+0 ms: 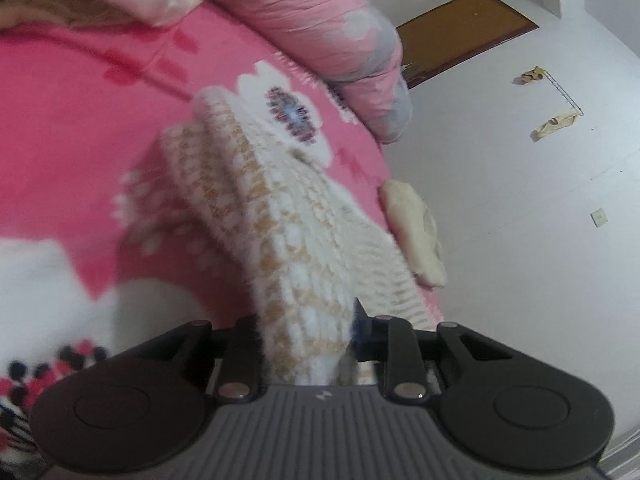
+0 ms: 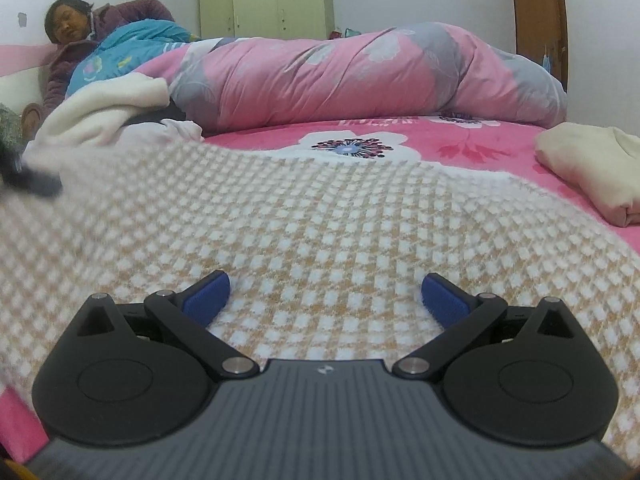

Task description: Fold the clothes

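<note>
A cream-and-tan checked knit garment [image 1: 296, 240] lies on the pink flowered bed cover [image 1: 80, 120]. One end of it rises into my left gripper [image 1: 306, 328], which is shut on the fabric; a bunched fold fills the space between the fingers. In the right wrist view the same knit [image 2: 320, 220] spreads wide and flat across the bed. My right gripper [image 2: 324, 292] hovers just over it, open, with its blue pads [image 2: 208, 296] far apart and only flat cloth under them. At the left edge of that view a dark blurred gripper [image 2: 28, 178] lifts the knit's corner.
A rolled pink quilt [image 2: 360, 76] lies across the back of the bed. A folded cream garment [image 2: 592, 172] sits at the right, near the bed's edge. A pile of white clothes [image 2: 104, 108] is at the left, and a person [image 2: 80, 52] reclines behind it.
</note>
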The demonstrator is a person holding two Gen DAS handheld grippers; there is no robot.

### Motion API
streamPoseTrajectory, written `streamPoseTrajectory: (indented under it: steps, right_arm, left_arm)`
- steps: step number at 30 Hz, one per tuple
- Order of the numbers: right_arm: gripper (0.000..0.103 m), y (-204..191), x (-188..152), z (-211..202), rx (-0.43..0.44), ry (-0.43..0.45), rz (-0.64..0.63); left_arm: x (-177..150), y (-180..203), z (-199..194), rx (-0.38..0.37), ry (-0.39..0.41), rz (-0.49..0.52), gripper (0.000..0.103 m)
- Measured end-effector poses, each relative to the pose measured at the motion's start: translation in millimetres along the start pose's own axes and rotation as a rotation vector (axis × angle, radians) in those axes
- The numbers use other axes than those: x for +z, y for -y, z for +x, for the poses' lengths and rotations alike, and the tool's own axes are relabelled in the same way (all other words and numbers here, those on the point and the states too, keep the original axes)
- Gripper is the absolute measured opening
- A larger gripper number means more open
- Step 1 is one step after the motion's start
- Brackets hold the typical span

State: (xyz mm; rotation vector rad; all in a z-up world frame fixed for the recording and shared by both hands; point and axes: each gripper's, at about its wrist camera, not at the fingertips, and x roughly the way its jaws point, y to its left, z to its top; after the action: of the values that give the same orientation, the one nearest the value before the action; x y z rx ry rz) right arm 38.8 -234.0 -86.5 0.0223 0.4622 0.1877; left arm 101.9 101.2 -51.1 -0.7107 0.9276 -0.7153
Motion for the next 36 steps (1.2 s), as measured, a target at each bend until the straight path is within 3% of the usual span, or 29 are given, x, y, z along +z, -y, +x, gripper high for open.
streamPoseTrajectory:
  steps: [6,12,16,23,27,31,36]
  right_arm:
    - [0.102,-1,-1,0,0.0,0.006,-0.006]
    - [0.102,0,-5,-3,0.008,0.029,-0.001]
    - [0.102,3,-8,-6,0.019,0.048,0.014]
    - [0.102,8,-10,-9,0.046,0.067,0.037]
    - [0.102,10,-11,-10,0.056,0.073,0.035]
    - [0.102,11,-12,-11,0.067,0.078,0.042]
    - [0.102,12,-13,-11,0.072,0.083,0.043]
  left_arm:
    - [5,59,13,0.049,0.003,0.059,0.024]
    - [4,129,48,0.146,-0.033,0.169,0.024]
    - [-1,173,83,0.2,-0.083,0.261,0.024]
    - [-10,208,155,0.308,-0.178,0.349,0.027]
    - [-19,218,190,0.367,-0.247,0.444,0.046]
    - [-23,219,200,0.329,-0.294,0.482,0.068]
    - [-22,231,192,0.29,-0.328,0.543,0.074]
